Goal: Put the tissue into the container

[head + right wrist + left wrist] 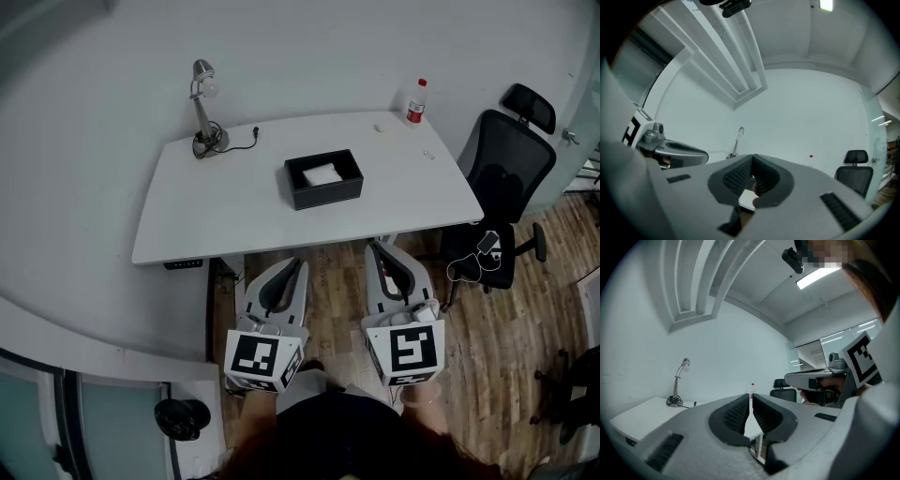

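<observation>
Standoff at six o'clock of the white rectangular worktop [216, 202]: left claw [296, 262] and right claw [379, 247], both clamped shut on nothing.
Beyond them, the black open-topped rectangular container [328, 194] sits at one o'clock from the left claw and eleven from the right, neither clearly nearer, its long axis nine-to-three. The white folded tissue [322, 174] appears to lie inside it already.

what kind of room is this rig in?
Probably an office: a white desk against a plain wall, a desk lamp on it, and a black office chair beside it.
</observation>
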`<action>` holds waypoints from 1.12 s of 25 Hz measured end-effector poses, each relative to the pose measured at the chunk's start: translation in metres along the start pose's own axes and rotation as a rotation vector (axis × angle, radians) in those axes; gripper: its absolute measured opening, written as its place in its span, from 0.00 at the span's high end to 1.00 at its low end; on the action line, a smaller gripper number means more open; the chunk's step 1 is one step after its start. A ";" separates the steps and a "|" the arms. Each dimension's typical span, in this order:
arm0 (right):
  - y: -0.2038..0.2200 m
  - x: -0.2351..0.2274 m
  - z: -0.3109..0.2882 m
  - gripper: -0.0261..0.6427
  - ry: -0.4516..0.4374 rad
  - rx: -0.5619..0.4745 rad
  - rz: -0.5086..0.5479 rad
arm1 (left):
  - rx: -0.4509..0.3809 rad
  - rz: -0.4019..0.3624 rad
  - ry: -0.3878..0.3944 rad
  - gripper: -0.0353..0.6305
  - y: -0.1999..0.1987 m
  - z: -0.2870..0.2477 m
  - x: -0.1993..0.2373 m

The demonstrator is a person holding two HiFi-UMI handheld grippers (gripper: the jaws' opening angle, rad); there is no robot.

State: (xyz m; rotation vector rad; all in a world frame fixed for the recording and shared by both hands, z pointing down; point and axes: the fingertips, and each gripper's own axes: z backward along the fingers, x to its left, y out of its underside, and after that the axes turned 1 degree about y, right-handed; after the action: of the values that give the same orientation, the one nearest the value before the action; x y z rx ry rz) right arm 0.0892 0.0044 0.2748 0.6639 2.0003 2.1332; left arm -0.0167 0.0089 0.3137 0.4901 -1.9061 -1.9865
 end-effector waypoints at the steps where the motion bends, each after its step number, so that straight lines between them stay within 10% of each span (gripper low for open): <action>1: 0.001 -0.002 0.004 0.93 0.000 0.000 -0.006 | 0.001 -0.002 -0.003 0.89 0.000 0.002 -0.004; 28: 0.004 0.001 0.070 0.93 -0.048 0.006 -0.095 | 0.031 -0.041 -0.002 0.89 -0.005 0.039 -0.061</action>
State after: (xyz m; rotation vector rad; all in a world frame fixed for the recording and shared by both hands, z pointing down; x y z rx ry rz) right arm 0.1173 0.0681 0.2804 0.6030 1.9723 2.0392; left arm 0.0183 0.0717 0.3104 0.5405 -1.9450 -1.9865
